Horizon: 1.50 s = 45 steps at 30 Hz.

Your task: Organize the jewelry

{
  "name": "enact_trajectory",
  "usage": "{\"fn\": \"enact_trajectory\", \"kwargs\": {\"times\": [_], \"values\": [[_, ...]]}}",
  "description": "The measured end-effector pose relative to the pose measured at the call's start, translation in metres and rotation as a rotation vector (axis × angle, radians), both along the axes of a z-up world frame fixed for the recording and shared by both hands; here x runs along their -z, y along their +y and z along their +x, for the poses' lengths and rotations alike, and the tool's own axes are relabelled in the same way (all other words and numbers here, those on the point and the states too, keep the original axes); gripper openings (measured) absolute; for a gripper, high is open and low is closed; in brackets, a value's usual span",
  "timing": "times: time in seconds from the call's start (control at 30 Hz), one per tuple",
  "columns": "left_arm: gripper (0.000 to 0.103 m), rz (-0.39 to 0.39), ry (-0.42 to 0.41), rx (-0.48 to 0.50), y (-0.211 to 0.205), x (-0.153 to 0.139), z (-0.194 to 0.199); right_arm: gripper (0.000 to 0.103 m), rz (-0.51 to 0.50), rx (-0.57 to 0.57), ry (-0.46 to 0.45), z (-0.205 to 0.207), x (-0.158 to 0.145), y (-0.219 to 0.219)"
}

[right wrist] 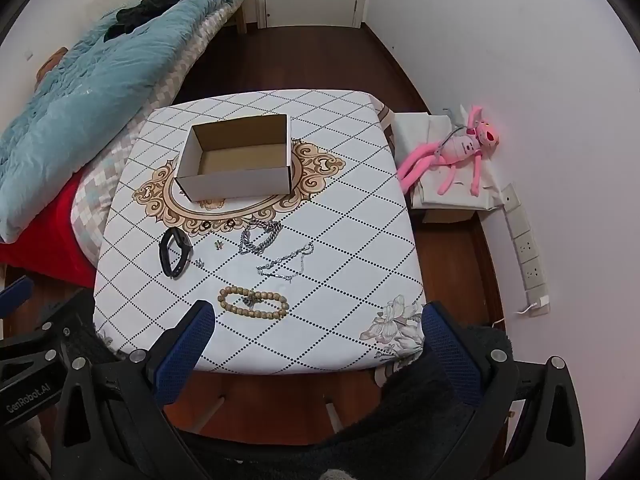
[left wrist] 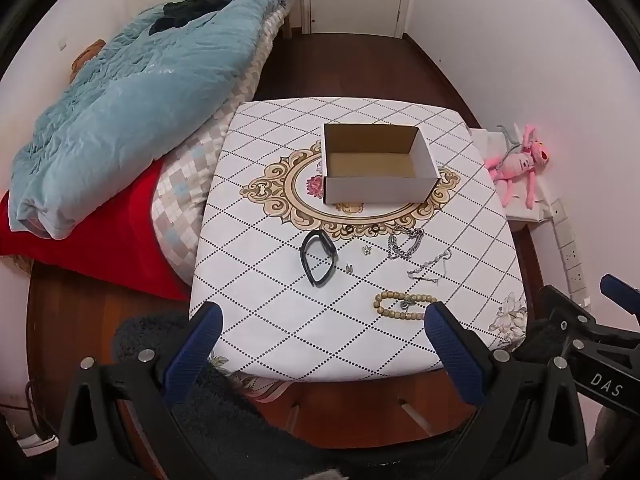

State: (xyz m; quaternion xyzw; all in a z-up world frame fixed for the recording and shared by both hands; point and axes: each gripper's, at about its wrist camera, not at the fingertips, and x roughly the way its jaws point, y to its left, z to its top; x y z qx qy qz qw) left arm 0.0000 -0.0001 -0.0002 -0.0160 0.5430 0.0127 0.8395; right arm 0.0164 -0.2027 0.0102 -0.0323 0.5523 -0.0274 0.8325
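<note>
An open, empty white cardboard box [left wrist: 376, 166] [right wrist: 236, 164] stands at the middle of the patterned table [left wrist: 280, 320] [right wrist: 340, 240]. In front of it lie a black wristband [left wrist: 318, 258] [right wrist: 175, 254], a silver chain bracelet [left wrist: 405, 242] [right wrist: 260, 236], a thin silver chain [left wrist: 430, 266] [right wrist: 286, 264], a wooden bead bracelet [left wrist: 404, 306] [right wrist: 253, 303] and small earrings [left wrist: 349, 268] [right wrist: 199, 262]. My left gripper [left wrist: 322, 316] is open and empty over the table's near edge. My right gripper [right wrist: 318, 314] is open and empty, the bead bracelet just beyond its left finger.
A bed with a blue quilt [left wrist: 132, 92] [right wrist: 80, 80] and a red blanket [left wrist: 100, 240] lies left of the table. A pink plush toy [left wrist: 520, 160] [right wrist: 460, 148] lies on a white box at the right wall, beside a power strip [right wrist: 528, 256].
</note>
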Motion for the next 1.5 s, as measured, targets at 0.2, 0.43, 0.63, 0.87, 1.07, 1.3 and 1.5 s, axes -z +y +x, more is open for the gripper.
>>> {"fn": "enact_trajectory", "kwargs": {"times": [0.2, 0.43, 0.63, 0.87, 1.07, 1.3, 1.5], "values": [[0.103, -0.005, -0.01, 0.004, 0.0, -0.005, -0.001, 0.103, 0.002, 0.001, 0.0, 0.002, -0.004, -0.001], [0.103, -0.005, -0.014, 0.003, 0.0, -0.008, -0.001, 0.103, 0.017, -0.002, -0.009, 0.0, -0.007, -0.004], [0.103, -0.005, -0.016, 0.003, -0.003, -0.009, 0.0, 0.103, 0.018, -0.002, -0.017, 0.0, -0.011, -0.002], [0.103, -0.004, -0.011, 0.008, -0.007, -0.015, 0.006, 0.103, 0.018, -0.003, -0.013, 0.0, -0.011, -0.003], [0.103, -0.006, -0.011, 0.007, -0.007, -0.017, 0.007, 0.103, 0.016, 0.0, -0.014, -0.002, -0.008, -0.004], [0.103, -0.009, -0.006, 0.01, -0.006, -0.011, 0.005, 0.103, 0.017, 0.004, -0.009, -0.001, -0.007, -0.005], [0.103, -0.011, -0.007, 0.01, -0.005, -0.008, 0.004, 0.103, 0.017, 0.004, -0.011, -0.002, -0.005, -0.005]]}}
